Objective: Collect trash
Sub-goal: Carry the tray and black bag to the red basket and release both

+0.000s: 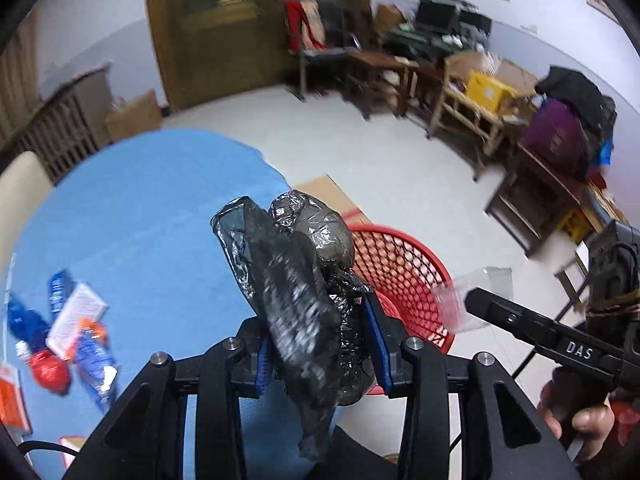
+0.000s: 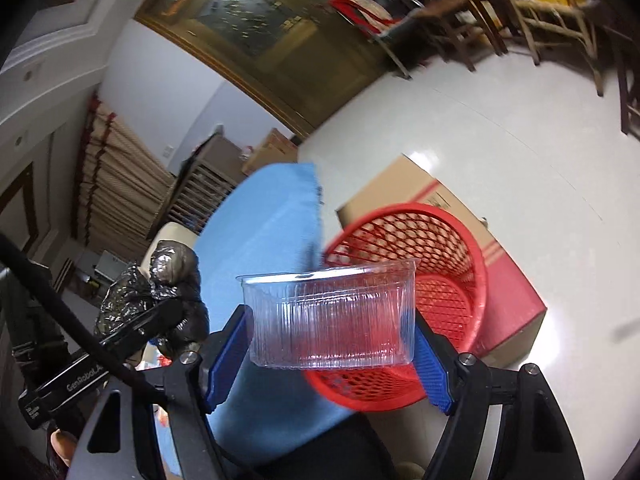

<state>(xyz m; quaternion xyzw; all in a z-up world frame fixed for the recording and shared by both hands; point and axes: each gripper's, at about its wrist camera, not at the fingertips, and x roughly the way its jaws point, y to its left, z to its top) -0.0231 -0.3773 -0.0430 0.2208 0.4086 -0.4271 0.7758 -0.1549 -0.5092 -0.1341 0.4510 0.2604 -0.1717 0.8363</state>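
Observation:
My left gripper (image 1: 320, 340) is shut on a crumpled black plastic bag (image 1: 296, 280) and holds it above the blue table's right edge, next to the red mesh basket (image 1: 400, 264). The bag also shows in the right wrist view (image 2: 160, 300). My right gripper (image 2: 332, 344) is shut on a clear ribbed plastic container (image 2: 332, 316) and holds it over the near rim of the red basket (image 2: 440, 280), which stands on the floor. In the left wrist view the container (image 1: 468, 296) shows at the right gripper's tip beside the basket.
Blue, red and white wrappers (image 1: 64, 332) lie on the blue table (image 1: 152, 208) at the left. A cardboard box (image 2: 460, 216) sits on the floor behind the basket. Wooden chairs and tables (image 1: 472, 104) with clutter line the far wall. A cream chair back (image 1: 20, 192) stands left.

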